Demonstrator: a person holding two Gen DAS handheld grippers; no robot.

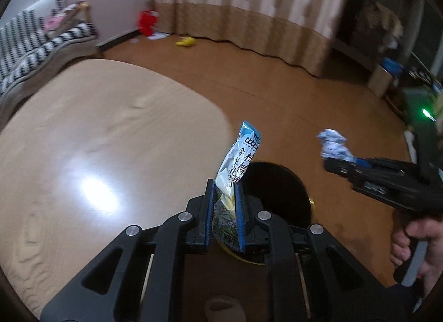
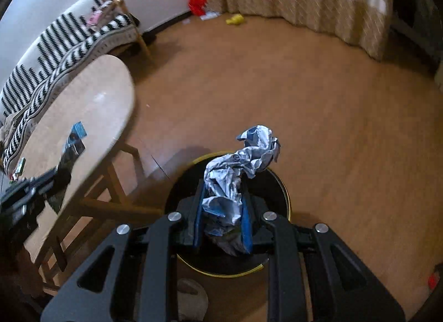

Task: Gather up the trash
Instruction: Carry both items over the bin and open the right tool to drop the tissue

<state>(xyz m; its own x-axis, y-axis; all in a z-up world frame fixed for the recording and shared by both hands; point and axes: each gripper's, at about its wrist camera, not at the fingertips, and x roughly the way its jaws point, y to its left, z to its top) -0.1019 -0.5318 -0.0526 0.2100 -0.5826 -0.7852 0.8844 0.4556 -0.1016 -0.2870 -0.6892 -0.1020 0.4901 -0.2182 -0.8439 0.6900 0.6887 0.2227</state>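
Observation:
My left gripper [image 1: 225,186] is shut on a light blue and white snack wrapper [image 1: 239,161] with printed characters, held upright at the near edge of a round black trash bin with a gold rim [image 1: 279,183] on the floor. My right gripper [image 2: 223,186] is shut on a crumpled white and blue wrapper [image 2: 238,172], held right above the same bin [image 2: 279,189]. The right gripper and its crumpled wrapper [image 1: 333,144] also show at the right of the left wrist view. The left gripper [image 2: 63,161] shows at the left of the right wrist view over the table.
A light wooden table [image 1: 97,133] with rounded corners stands left of the bin; its legs [image 2: 116,183] show beside the bin. A striped sofa [image 2: 69,39] is behind it. Curtains [image 1: 249,3], a red bag [image 1: 148,21] and a yellow item [image 1: 186,41] are at the far wall.

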